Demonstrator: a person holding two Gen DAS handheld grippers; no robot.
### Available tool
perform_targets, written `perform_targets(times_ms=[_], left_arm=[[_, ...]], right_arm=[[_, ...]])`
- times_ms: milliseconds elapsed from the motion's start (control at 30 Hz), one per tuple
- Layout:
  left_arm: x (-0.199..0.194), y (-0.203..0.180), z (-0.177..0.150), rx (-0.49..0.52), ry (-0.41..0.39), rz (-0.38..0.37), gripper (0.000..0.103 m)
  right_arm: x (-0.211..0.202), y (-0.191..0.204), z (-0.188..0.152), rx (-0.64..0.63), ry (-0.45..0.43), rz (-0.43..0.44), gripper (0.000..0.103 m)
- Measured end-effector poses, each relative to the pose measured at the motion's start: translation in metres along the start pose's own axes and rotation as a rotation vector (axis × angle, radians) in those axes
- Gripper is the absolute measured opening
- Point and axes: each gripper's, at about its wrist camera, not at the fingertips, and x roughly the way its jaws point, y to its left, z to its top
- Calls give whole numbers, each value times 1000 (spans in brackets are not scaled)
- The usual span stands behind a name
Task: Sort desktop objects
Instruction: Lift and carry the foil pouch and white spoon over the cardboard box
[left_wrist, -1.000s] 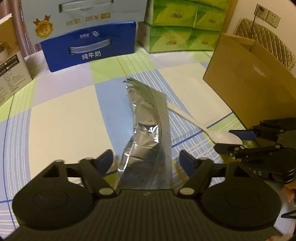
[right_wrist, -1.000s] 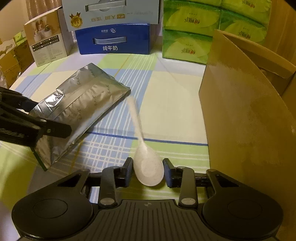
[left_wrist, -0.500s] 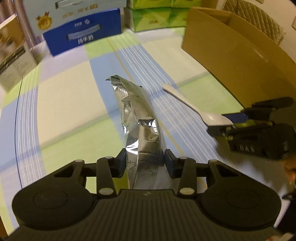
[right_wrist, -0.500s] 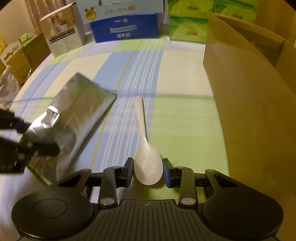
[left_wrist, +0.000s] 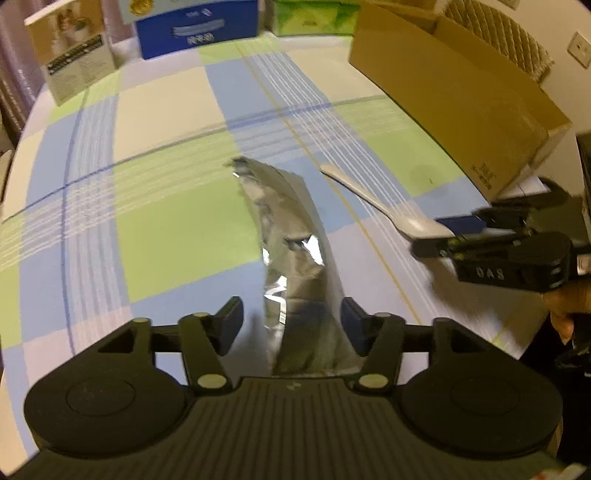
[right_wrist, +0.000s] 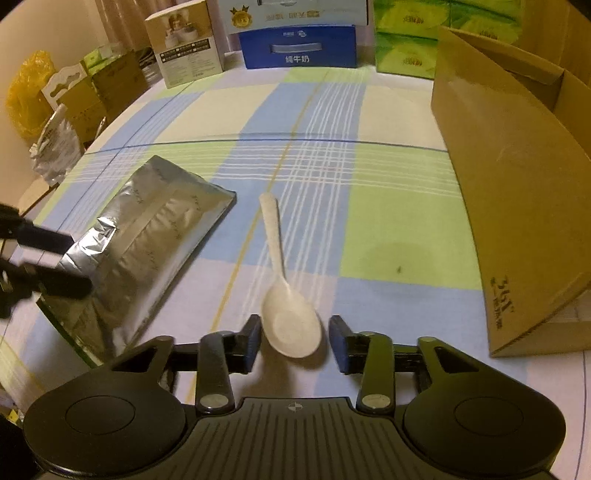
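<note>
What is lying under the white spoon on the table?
The white spoon lies directly on the checked tablecloth, with its bowl between the right gripper fingers, which are opening. Nothing else shows beneath it; the cloth under the bowl is covered.

Both tongs have been opened: the left tongs (left_wrist: 291, 325) are released from the foil pouch (left_wrist: 291, 236), the right tongs (right_wrist: 295, 341) from the white spoon (right_wrist: 290, 325).

Wide bare stretch of checked tablecloth (right_wrist: 388, 206) mid-table, free to pass. Right side blocked by tall open cardboard box (right_wrist: 517, 192). Far edge walled by blue milk carton (right_wrist: 297, 48), green tissue packs (right_wrist: 406, 51), white product box (right_wrist: 184, 51). Foil pouch (right_wrist: 147, 243) and white spoon (right_wrist: 284, 295) lie near front, narrow cloth gap between them.
</note>
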Motion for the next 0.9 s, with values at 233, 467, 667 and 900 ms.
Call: perform_targets(times_ms=[233,467,667,900], left_arm=[[5,19,14,-77,-20,-25,69],[31,19,24,-80,32,-60,69],[52,15,35,-56,90,-55,69],[70,3,40,-15,145,-26,62]], right_arm=[[3,5,-3,-40,-34,17,46],[7,10,-1,-66,-44,-6,31],[8,10,-1,-65,-48,-8,31],[8,9,0,-61,-51,-9,31]])
